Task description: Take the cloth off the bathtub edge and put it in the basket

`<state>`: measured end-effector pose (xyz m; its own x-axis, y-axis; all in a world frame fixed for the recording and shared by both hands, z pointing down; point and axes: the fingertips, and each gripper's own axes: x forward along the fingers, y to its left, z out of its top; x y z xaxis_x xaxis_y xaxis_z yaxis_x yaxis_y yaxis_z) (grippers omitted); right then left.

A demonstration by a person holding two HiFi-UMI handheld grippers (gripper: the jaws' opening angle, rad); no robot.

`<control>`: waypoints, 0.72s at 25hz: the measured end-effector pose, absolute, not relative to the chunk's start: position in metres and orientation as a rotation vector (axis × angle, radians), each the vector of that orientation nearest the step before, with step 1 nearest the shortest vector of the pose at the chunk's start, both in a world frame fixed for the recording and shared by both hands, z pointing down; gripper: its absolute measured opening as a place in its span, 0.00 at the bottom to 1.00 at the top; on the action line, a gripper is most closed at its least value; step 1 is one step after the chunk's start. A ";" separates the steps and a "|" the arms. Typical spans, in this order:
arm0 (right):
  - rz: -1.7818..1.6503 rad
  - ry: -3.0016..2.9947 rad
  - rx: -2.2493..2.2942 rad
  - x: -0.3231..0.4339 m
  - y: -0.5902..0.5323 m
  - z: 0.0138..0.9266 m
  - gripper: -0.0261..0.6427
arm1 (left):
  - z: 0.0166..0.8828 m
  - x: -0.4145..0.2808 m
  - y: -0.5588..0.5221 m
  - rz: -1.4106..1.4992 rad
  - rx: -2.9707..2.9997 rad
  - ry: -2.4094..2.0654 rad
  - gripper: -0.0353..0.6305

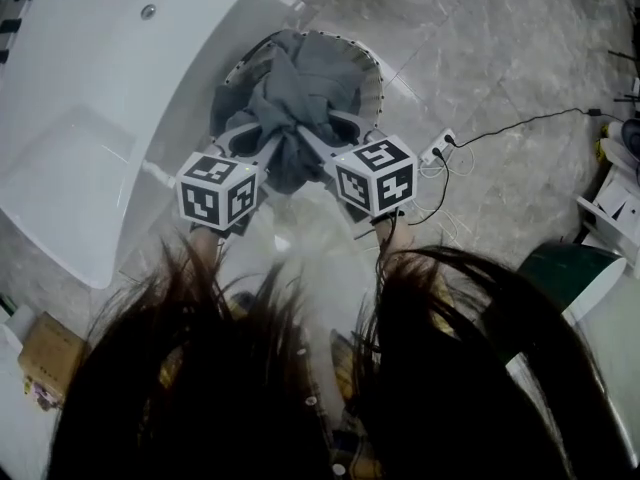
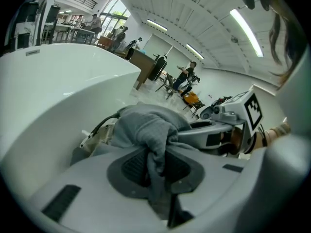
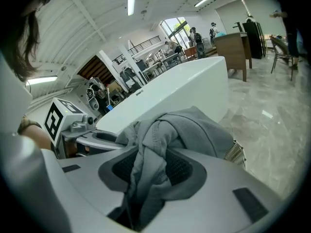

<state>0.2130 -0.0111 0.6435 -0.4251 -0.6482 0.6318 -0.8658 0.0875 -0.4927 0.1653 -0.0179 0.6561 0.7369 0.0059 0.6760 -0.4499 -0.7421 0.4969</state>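
1. Head view: a white tub (image 1: 90, 88) fills the upper left. A round basket (image 1: 373, 78) stands on the marble floor (image 1: 500, 48), just beside the tub's right flank. A bunched grey cloth (image 1: 300, 83) hangs over the basket's mouth, off the tub edge. The left gripper (image 1: 255, 138) and right gripper (image 1: 335, 128) meet at the side of the cloth away from the tub, each holding a fold. A power strip (image 1: 438, 148) with its cable lies on the floor, farther from the tub than the basket. The person's dark hair (image 1: 250, 368) fills the bottom.

2. Left gripper view: the jaws stand nearly together, pinching a hanging fold of the cloth (image 2: 150, 140) between their ribbed pads. The tub (image 2: 58, 91) curves close on the left. The right gripper shows on the side away from the tub, also reaching into the cloth.

3. Right gripper view: the jaws stand a little apart, clamped on a thick twisted bunch of the cloth (image 3: 146, 169). The tub (image 3: 180, 89) rises just behind it. The basket's rim (image 3: 236, 152) peeps out below the cloth, in front of the tub.
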 end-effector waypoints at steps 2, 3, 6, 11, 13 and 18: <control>1.260 -2.099 1.529 0.213 -0.010 0.656 0.26 | 0.669 0.165 -0.017 0.890 2.266 -0.328 0.16; 1.264 -2.090 1.535 0.213 -0.009 0.662 0.26 | 0.675 0.166 -0.016 0.893 2.265 -0.324 0.16; 1.283 -2.069 1.543 0.215 -0.005 0.679 0.26 | 0.692 0.167 -0.013 0.913 2.258 -0.316 0.16; 1.335 -2.030 1.554 0.219 -0.003 0.704 0.26 | 0.716 0.171 -0.012 0.949 2.249 -0.307 0.16; 1.351 -2.017 1.557 0.222 -0.003 0.714 0.26 | 0.725 0.174 -0.013 0.960 2.242 -0.311 0.16; 1.360 -1.971 1.541 0.224 -0.008 0.741 0.26 | 0.753 0.176 -0.017 0.985 2.212 -0.324 0.16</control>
<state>0.2238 -0.0078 0.7412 -0.3840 -0.5944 0.7066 -0.8716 -0.0193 -0.4899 0.1755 -0.0166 0.7527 0.6818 0.0474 0.7300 -0.4712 -0.7349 0.4877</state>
